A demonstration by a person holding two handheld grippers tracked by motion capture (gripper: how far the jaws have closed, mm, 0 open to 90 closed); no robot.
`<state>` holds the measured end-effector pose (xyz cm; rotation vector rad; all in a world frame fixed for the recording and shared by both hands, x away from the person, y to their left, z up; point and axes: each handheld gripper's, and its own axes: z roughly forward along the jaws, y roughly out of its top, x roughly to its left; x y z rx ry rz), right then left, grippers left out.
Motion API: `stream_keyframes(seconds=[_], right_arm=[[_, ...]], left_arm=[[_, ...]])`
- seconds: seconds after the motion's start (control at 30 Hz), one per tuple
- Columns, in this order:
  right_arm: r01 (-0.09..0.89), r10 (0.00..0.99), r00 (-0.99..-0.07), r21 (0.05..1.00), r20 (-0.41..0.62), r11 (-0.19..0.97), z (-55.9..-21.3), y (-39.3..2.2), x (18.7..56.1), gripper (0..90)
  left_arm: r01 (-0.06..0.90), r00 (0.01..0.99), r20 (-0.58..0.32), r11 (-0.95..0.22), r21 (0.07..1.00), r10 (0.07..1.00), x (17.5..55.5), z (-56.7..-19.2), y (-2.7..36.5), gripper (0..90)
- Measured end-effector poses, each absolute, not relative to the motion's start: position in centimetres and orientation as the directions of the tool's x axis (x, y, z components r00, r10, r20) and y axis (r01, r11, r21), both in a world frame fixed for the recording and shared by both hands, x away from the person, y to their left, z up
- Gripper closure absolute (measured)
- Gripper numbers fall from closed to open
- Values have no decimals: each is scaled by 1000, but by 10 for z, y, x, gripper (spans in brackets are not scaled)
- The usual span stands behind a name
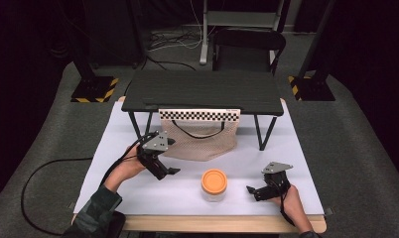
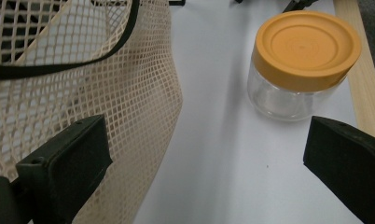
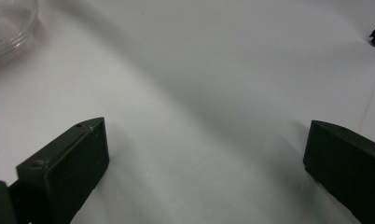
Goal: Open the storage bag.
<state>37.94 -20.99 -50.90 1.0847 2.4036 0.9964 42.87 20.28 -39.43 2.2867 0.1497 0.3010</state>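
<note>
- Fingers (image 2: 69, 163) of my left gripper (image 1: 164, 168) stand wide apart, gripping nothing; one lies against the beige mesh bag with black handle (image 1: 202, 139).
- My right gripper (image 1: 254, 191): jaws wide, nothing between them, over the white sheet (image 1: 267, 163).
- Clear glass jar with orange lid (image 1: 214, 185) stands upright between both grippers, near the table's front edge.

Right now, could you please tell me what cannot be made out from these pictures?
- Clear glass jar with the orange lid: whether anything is inside; too small in the high view, glare in the left gripper view, cut by the edge in the right gripper view.
- Beige mesh bag with the black handle: its top is hidden under the small black table.
- Checkered strip: its small print is unreadable.
</note>
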Motion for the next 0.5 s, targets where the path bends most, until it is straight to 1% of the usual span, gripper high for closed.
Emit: stream_keyframes(seconds=[0.5], right_arm=[[527, 751, -660, 709, -6, 469, -509, -210, 379, 0]], left_arm=[[-63, 968, 209, -671, 739, 140, 437, -382, 185, 3]])
